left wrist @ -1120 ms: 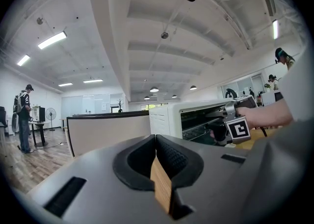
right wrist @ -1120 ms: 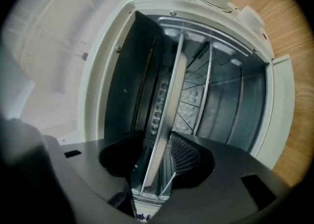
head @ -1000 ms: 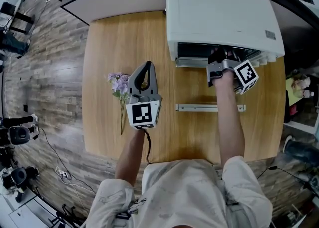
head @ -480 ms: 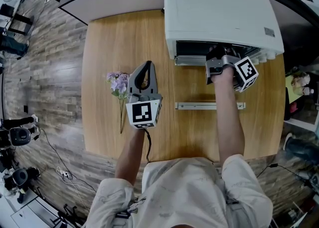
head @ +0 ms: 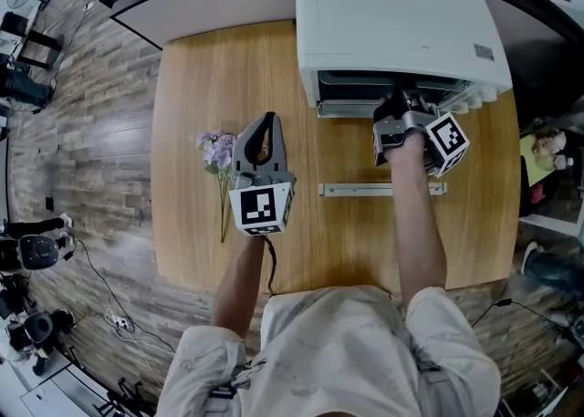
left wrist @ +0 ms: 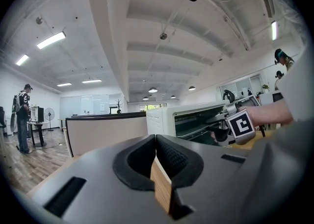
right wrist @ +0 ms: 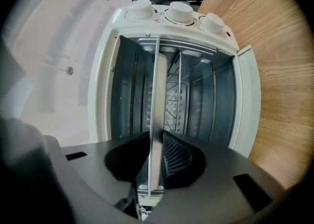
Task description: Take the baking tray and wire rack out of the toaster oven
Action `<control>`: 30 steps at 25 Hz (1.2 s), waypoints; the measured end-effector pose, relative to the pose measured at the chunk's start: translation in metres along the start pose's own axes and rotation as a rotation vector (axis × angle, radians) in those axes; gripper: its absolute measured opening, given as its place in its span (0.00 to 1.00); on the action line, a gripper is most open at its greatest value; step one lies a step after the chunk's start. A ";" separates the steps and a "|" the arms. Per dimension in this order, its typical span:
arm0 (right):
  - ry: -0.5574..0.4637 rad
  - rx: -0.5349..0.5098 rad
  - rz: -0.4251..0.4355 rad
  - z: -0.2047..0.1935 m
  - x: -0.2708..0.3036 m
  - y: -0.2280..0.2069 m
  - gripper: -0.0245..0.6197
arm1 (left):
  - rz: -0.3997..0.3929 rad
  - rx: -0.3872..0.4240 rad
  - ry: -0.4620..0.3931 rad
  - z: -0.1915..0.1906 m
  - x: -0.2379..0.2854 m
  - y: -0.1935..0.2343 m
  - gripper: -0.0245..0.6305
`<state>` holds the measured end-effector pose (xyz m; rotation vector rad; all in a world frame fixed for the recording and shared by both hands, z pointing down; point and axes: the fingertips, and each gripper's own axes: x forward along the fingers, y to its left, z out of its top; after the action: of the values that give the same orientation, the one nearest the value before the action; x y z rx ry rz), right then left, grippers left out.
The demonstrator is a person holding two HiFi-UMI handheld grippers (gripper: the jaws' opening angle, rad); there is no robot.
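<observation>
The white toaster oven (head: 392,23) stands at the table's far right with its door folded down. Seen edge-on in the right gripper view, the pale baking tray (right wrist: 158,86) sits in the oven cavity, and the wire rack (right wrist: 174,103) is just beside it, deeper in. My right gripper (head: 401,107) reaches into the oven mouth, and its jaws (right wrist: 156,144) are shut on the tray's front lip. My left gripper (head: 265,128) hovers over the middle of the table, shut and holding nothing (left wrist: 155,142).
The open door's handle bar (head: 383,190) lies across the table under my right forearm. A sprig of purple flowers (head: 217,155) lies left of the left gripper. Three knobs (right wrist: 179,11) line the oven's front. A dark counter runs behind the table.
The right gripper has rolled slightly at the oven mouth while staying on the tray's lip. The left gripper has not moved.
</observation>
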<state>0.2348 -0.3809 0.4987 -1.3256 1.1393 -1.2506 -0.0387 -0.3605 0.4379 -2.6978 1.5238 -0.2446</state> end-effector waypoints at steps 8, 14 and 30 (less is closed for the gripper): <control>0.007 0.013 -0.004 -0.004 -0.021 -0.004 0.18 | 0.001 0.000 -0.016 0.006 -0.010 -0.008 0.06; 0.012 0.024 -0.015 -0.008 -0.037 -0.006 0.18 | -0.004 -0.001 -0.034 0.012 -0.017 -0.014 0.06; 0.025 0.052 -0.043 -0.018 -0.086 -0.015 0.17 | -0.009 0.002 -0.084 0.033 -0.047 -0.029 0.06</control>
<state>0.2133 -0.2943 0.5046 -1.3053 1.0934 -1.3231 -0.0330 -0.3073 0.4033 -2.6773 1.4879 -0.1318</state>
